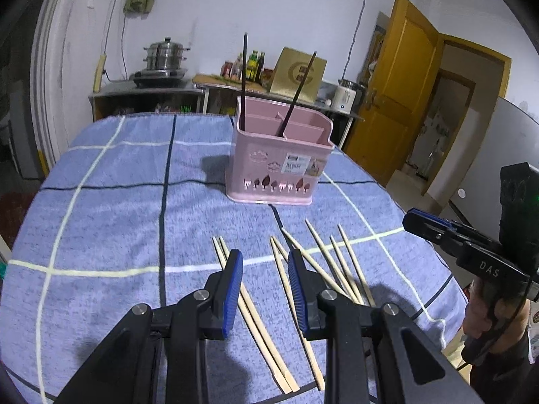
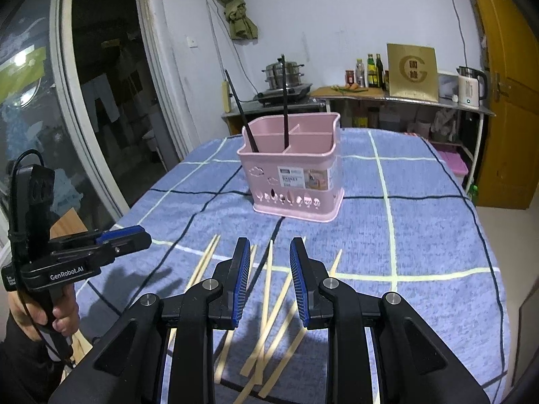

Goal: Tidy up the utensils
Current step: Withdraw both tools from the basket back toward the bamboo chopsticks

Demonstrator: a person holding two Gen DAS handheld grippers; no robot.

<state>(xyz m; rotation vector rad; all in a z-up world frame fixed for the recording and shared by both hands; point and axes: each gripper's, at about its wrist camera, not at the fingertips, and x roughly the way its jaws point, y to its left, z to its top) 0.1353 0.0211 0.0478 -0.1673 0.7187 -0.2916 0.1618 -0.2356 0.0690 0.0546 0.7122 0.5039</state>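
Both hand-held grippers (image 1: 265, 271) (image 2: 269, 262) gape empty above loose chopsticks (image 1: 256, 316); pink caddy (image 1: 279, 158) beyond.

Both tools are matte black plastic with silver round screw heads at the finger pivots and ribbed blue pads lining the fingers. The left gripper (image 1: 265, 289) carries white "GenRobot.AI" lettering on its side; the right gripper (image 2: 269, 284) reads "DAS". A black cable loops from each handle at about 6 o'clock. Dark sleeves cover the wrists.
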